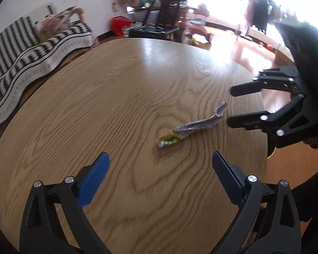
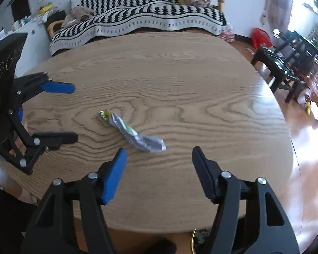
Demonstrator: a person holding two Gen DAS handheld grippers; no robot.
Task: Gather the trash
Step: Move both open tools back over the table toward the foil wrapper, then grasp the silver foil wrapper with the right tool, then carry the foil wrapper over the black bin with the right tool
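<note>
Both claws hang released over the table (image 1: 95, 105), holding nothing. Left gripper (image 1: 160, 163) has its jaws spread wide, blue pads (image 1: 93, 180) facing in, aimed at the wrapper (image 1: 190, 128) just ahead. Right gripper (image 2: 158, 156) is likewise spread, with the wrapper's silver end just in front of its fingertips and apart from them. That twisted foil wrapper lies flat near the middle of the round wooden top, its yellow-green end pointing away from the right gripper. A striped blanket (image 2: 150, 19) drapes a sofa beyond the far edge.
</note>
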